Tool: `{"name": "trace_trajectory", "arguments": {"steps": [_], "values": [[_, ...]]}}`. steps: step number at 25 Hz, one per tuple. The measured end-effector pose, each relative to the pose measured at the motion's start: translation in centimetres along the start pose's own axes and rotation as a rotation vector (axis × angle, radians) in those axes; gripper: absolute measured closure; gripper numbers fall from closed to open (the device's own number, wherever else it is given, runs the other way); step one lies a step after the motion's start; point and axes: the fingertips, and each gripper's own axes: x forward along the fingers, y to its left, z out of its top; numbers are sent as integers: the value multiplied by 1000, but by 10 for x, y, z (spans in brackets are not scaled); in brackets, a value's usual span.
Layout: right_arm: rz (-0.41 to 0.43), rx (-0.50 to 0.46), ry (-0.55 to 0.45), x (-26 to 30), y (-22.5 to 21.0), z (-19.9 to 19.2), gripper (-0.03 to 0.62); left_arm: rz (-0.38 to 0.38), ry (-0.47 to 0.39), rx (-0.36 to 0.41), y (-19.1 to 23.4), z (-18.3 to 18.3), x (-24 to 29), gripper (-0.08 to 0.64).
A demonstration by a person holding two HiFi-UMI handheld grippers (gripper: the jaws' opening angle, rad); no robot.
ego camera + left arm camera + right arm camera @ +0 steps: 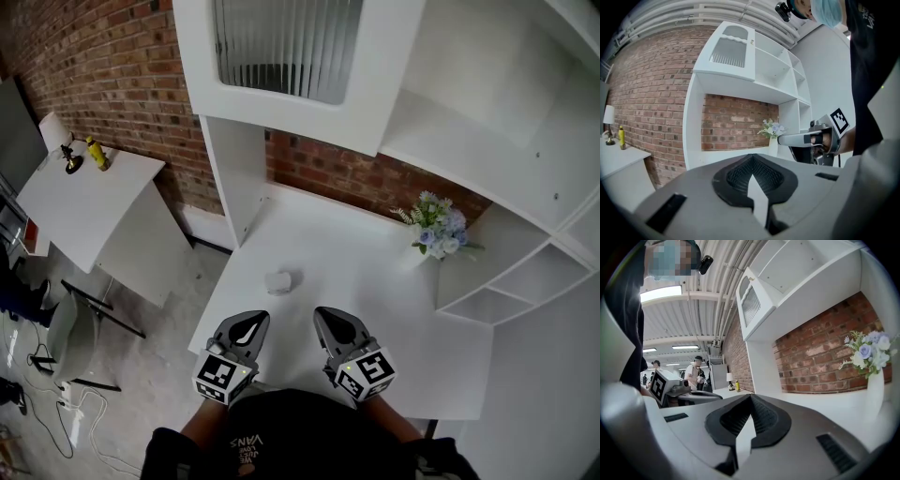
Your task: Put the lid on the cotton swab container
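Left tool [247, 327] and right tool [331, 322] both have jaws fully together with nothing between them, side by side over the table's [375, 291] near edge. Container [278, 281] sits on the table just beyond the tools, between them, untouched; too small to tell if capped. Flowers [439, 228] at back right.

White desk [375, 272], white container [278, 281], red brick wall [103, 75].
Blue-and-white flowers [439, 225] far right; yellow bottle [95, 152] far left.

Left gripper [249, 322] and right gripper [331, 321] side by side over the white bench [375, 281], small white container [278, 281] just ahead.
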Motion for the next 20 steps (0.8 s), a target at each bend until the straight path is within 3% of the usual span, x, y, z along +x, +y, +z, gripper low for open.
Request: {"name": "trace_trajectory", "arguments": {"steps": [12,20], "values": [[3,15,31,-19,-6,-17,594,48,2,-24,-12,-12,-8,554],[12,15,44,-17,-9,-22,592,24,15,-25,-20,-14,-4,554]]}}
